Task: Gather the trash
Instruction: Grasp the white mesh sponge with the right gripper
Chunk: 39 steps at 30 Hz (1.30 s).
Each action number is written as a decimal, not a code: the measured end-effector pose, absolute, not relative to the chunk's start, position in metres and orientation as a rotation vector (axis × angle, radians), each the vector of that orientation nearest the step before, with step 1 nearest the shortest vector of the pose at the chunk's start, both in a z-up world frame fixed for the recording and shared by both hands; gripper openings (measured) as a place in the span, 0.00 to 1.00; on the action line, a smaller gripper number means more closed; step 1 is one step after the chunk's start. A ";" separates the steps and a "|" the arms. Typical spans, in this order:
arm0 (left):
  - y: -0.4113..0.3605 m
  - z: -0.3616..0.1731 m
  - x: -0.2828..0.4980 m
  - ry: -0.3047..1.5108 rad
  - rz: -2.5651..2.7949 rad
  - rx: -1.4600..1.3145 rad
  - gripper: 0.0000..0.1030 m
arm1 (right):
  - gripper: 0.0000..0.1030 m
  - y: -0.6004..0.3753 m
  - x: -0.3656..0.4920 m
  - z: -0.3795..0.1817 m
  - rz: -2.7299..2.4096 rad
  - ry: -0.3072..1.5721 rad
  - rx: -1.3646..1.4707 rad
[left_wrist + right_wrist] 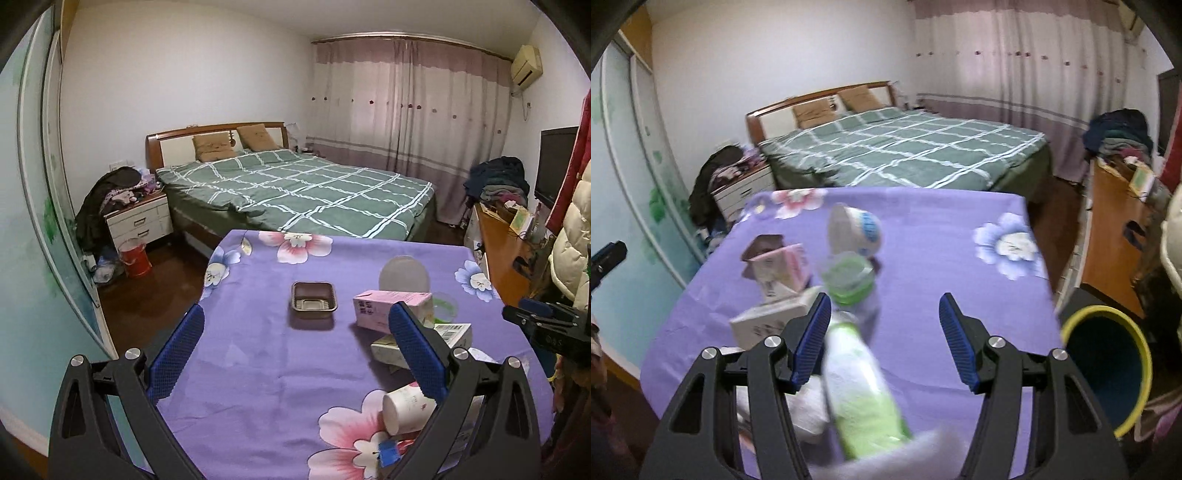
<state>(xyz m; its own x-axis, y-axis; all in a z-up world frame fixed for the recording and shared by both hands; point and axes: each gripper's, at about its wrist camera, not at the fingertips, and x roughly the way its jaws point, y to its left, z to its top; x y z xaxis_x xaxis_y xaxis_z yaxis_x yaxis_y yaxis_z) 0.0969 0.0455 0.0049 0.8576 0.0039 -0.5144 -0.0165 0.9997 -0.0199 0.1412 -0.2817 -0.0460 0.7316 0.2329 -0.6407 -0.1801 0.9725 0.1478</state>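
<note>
Trash lies on a table with a purple flowered cloth [258, 354]. In the left wrist view I see a brown plastic tray [314, 305], a pink carton [384, 308], a white box [452, 334], a clear cup with green inside [445, 306], a round white lid [404, 275] and a tipped paper cup [406, 408]. My left gripper [295, 354] is open and empty above the cloth. My right gripper [884, 339] is open over the table. A green-labelled plastic bottle [862, 391] lies between its fingers, close to the left finger [812, 336]. The pink carton [783, 267] lies beyond.
A yellow-rimmed bin [1108, 373] stands on the floor right of the table. Behind are a bed with a green checked cover [303, 192], a nightstand piled with clothes [138, 218], a red bucket [135, 256] and an orange sideboard [506, 254].
</note>
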 end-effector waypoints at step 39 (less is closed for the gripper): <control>0.015 0.000 0.087 0.555 -0.065 0.018 0.95 | 0.02 -0.235 0.087 -0.021 0.457 0.682 0.015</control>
<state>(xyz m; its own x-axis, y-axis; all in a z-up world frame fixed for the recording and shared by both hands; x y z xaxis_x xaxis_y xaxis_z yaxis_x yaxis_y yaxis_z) 0.0874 0.0149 0.0000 0.8477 -0.0566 -0.5275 0.0662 0.9978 -0.0007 0.0870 -0.2350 -0.0209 0.6814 0.4122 -0.6048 -0.4026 0.9012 0.1606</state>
